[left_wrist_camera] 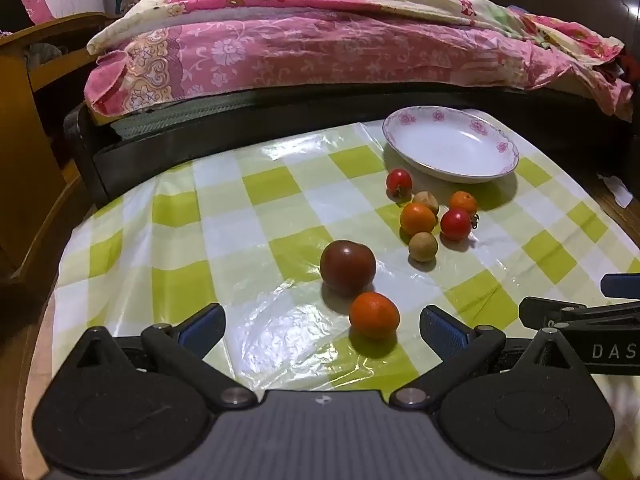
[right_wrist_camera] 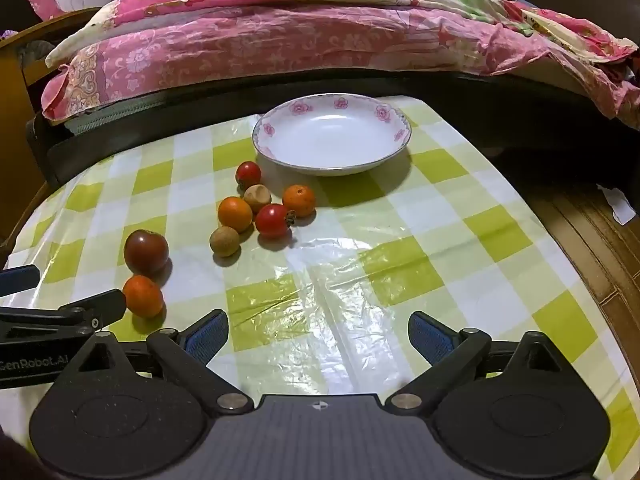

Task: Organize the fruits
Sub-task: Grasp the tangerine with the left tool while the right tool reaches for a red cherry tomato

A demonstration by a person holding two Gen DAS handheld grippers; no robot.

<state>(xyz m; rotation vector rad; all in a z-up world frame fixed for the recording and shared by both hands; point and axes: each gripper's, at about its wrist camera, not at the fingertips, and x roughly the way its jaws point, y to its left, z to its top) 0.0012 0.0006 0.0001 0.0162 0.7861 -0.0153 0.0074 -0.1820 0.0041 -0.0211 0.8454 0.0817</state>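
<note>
Fruits (right_wrist_camera: 236, 214) cluster left of centre on the checked cloth (right_wrist_camera: 400, 272), just before the empty plate (right_wrist_camera: 332, 168) near its far edge. Left gripper (left_wrist_camera: 322, 330) and right gripper (right_wrist_camera: 318, 338): jaws apart, holding nothing; bare cloth lies right.

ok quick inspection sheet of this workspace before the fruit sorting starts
surface: table under a green and white checked plastic cloth, wrinkled and glossy
job's things: empty floral plate at the far side; eight fruits loose on the cloth: dark tomato, three oranges such as the nearest, two red cherry tomatoes, two brown longans
clutter: nothing seen
grippers: left gripper open and empty, nearest orange just ahead; right gripper open and empty over bare cloth
cables: nothing seen
surroundings: bed with pink floral quilt behind the table; wood floor to the right
</note>
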